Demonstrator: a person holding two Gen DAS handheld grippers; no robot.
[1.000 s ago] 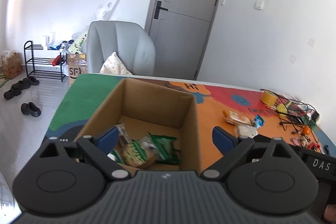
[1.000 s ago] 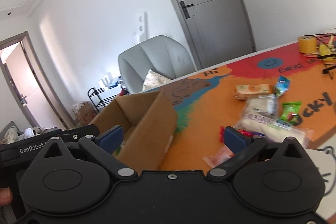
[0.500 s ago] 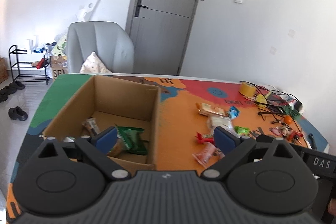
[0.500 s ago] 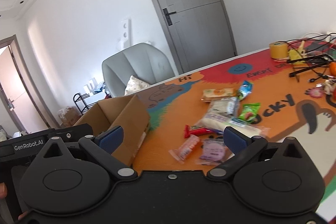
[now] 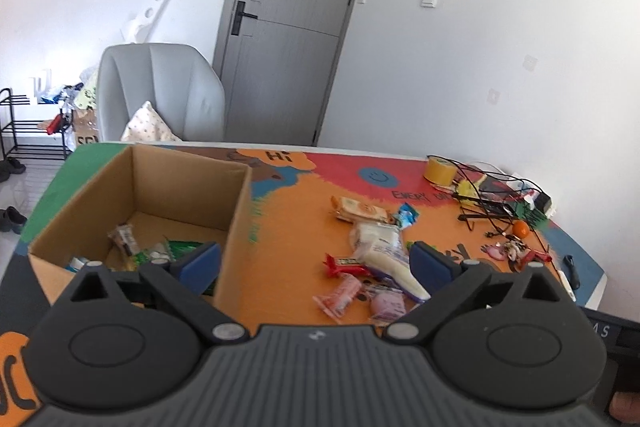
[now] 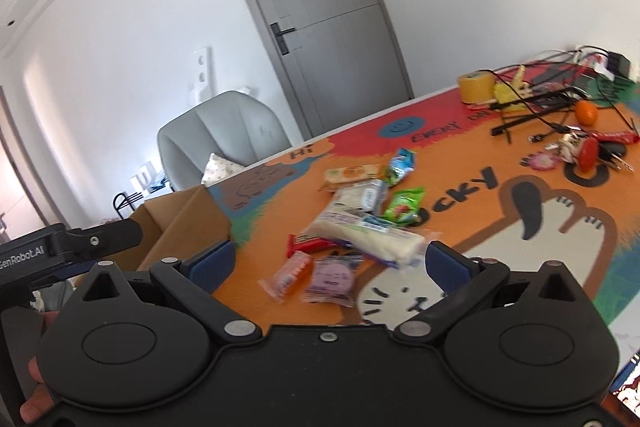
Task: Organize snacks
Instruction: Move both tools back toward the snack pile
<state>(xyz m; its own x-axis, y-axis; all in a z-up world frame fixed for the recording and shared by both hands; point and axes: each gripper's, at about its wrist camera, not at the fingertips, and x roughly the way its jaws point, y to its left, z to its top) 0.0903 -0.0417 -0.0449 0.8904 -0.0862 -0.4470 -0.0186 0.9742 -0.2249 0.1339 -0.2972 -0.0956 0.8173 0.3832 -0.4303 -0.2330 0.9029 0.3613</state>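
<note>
An open cardboard box [image 5: 236, 211] stands on the table's left and holds several snack packets [image 5: 124, 239]. Loose snacks lie to its right: a long white packet [image 5: 384, 259], a red bar [image 5: 344, 263], a pink packet [image 5: 340, 295], a purple packet [image 5: 386, 305] and an orange biscuit pack [image 5: 360, 207]. My left gripper [image 5: 316, 267] is open and empty above the box's right wall. My right gripper [image 6: 328, 267] is open and empty just before the pink packet [image 6: 288, 273] and purple packet [image 6: 332, 277]. The box [image 6: 188, 223] shows at its left.
The table wears a colourful cartoon mat [image 6: 500, 183]. At the far right lie a yellow tape roll [image 5: 438, 169], black cables [image 5: 492, 199], an orange fruit [image 6: 586, 113] and keys [image 6: 576, 147]. A grey armchair [image 5: 160, 91] stands behind the table.
Both grippers have swung right, from over the box toward the loose snacks. Both stay open and empty.
</note>
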